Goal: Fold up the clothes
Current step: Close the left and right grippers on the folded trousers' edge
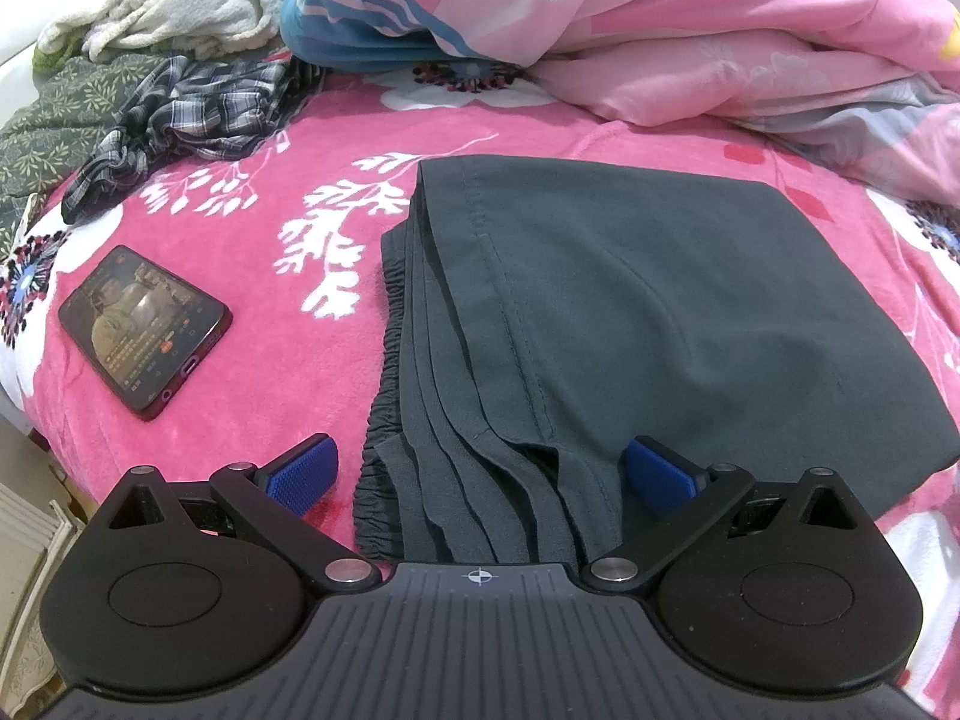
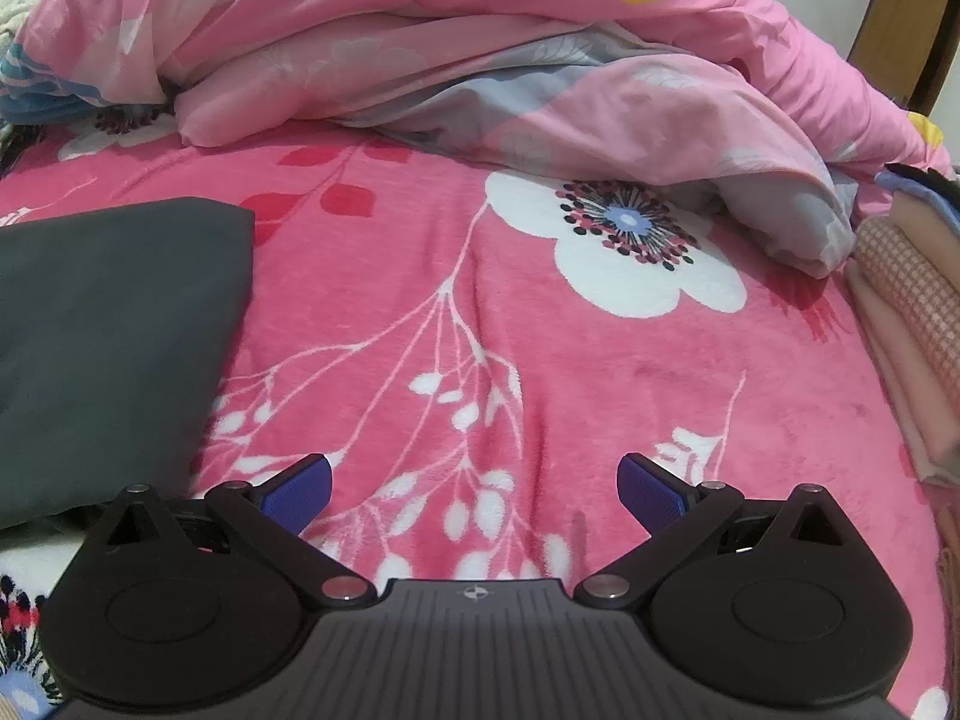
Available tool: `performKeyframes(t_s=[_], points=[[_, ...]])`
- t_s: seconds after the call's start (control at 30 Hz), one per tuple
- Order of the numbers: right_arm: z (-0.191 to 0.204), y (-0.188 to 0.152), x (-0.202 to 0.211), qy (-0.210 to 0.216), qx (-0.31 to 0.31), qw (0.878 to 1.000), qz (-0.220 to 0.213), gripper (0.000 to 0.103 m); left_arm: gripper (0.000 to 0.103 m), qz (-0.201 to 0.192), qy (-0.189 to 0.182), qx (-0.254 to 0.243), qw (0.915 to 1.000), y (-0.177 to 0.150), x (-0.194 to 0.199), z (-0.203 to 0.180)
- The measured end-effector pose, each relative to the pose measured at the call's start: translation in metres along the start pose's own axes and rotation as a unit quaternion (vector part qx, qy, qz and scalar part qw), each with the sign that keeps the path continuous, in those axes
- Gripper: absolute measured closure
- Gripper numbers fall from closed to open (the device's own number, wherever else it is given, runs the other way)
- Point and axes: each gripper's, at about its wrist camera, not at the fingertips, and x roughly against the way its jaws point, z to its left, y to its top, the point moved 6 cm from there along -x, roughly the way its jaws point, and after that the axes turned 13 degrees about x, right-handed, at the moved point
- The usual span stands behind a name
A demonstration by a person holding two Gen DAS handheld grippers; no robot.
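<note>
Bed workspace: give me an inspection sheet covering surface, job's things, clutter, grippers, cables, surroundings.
Surface: pink floral blanket covering the bed.
Job's things: dark grey trousers lie folded flat, elastic waistband and layered edges toward the left gripper; plaid garment crumpled, unfolded, at the far left.
Clutter: phone with its screen lit, lying left of the trousers; white fluffy fabric and green patterned cloth heaped at the far left.
Grippers: left gripper open, fingers either side of the trousers' near edge; right gripper open over bare blanket, holding nothing.
Cables: nothing seen.
Surroundings: rumpled pink duvet along the far side; stack of folded pinkish cloth at the right edge.
</note>
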Motion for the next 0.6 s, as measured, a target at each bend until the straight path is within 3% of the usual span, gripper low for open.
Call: performKeyframes(t_s=[0.37, 0.5, 0.6], points=[[-0.001, -0.001, -0.002, 0.022, -0.017, 1.000, -0.014, 0.000, 0.000, -0.009, -0.004, -0.010, 0.9999, 0.000, -0.001, -0.001], [-0.005, 0.003, -0.004, 0.089, -0.055, 0.993, -0.058, 0.000, 0.000, -0.022, -0.020, -0.001, 0.9996, 0.002, 0.004, 0.003], [-0.009, 0.009, -0.009, 0.172, -0.091, 0.974, -0.113, 0.000, 0.000, -0.054, -0.053, 0.025, 0.9968, 0.010, 0.013, 0.014]])
